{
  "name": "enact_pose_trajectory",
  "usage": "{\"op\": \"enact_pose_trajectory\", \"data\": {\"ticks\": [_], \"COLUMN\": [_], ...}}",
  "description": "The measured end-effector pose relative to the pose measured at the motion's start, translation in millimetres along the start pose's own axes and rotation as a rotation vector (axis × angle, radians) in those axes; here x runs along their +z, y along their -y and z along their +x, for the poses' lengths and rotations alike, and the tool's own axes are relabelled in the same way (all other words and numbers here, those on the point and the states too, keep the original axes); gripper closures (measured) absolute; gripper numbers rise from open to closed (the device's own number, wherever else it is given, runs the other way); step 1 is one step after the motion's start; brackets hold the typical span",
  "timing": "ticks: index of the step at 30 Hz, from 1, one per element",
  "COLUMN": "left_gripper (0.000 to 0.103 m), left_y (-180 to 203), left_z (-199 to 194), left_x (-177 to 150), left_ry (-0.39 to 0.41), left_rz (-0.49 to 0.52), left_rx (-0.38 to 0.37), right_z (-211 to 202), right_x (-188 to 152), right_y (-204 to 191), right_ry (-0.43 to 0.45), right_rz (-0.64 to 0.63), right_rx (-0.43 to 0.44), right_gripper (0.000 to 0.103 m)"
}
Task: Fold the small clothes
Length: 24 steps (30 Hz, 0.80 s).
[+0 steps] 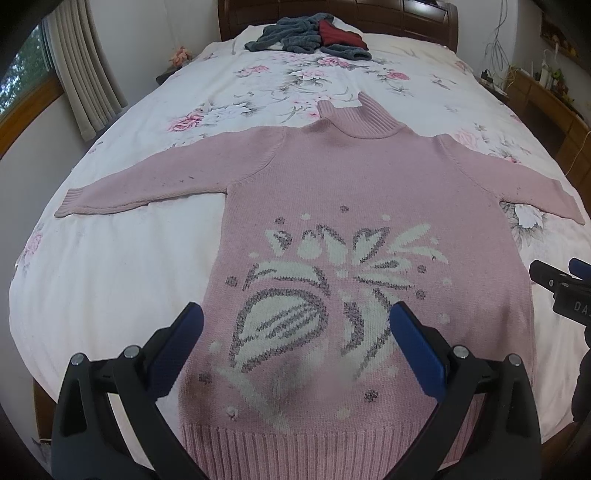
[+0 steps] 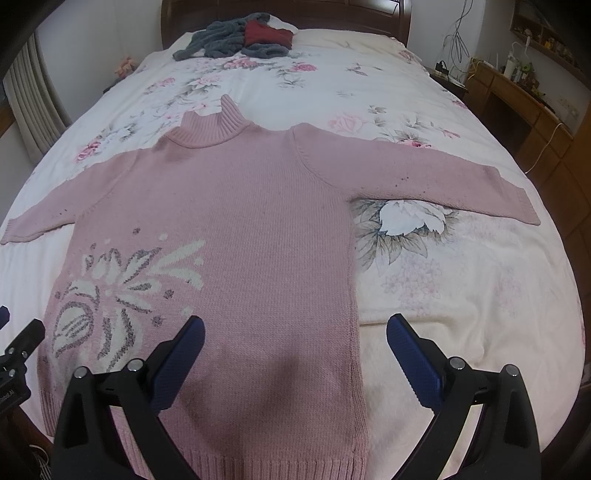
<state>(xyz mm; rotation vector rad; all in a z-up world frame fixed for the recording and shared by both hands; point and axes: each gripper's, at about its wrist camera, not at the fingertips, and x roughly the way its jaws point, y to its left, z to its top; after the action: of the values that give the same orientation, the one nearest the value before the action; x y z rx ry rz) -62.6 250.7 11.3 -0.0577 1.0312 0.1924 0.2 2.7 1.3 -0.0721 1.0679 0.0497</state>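
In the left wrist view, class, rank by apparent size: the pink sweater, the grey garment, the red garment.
1. Pink sweater, by far the largest.
2. Grey garment.
3. Red garment, partly hidden.

The sweater lies nearest the camera, so its lead is exaggerated.

A home bedroom: floral-quilted bed, wooden headboard, curtained window.

The sweater is pink with a white-and-grey leaf motif. The bedspread is white with pink roses. Grey and dark red clothes lie beyond.
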Motion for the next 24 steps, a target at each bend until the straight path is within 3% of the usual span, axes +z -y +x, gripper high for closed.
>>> {"op": "enact_pose_trajectory", "data": {"ticks": [18,22,24], "left_gripper": [0.003,0.003,0.003], "left_y": [4,6,10], "left_z": [0,5,9], "left_x": [2,5,10], "left_ry": [0.006,0.0,-0.009], "left_rz": [-0.006,-0.008,-0.012], "left_rx": [-0.003,0.039,0.026], "right_z": [0,6,11], "right_x": [2,4,8], "right_y": [1,9,20], "right_ry": [0.015,-0.007,-0.031], "right_rz": [0.012,0.009,0.007], "right_rx": [0.019,0.036,0.047], "right_gripper": [0.004,0.004,0.004]}}
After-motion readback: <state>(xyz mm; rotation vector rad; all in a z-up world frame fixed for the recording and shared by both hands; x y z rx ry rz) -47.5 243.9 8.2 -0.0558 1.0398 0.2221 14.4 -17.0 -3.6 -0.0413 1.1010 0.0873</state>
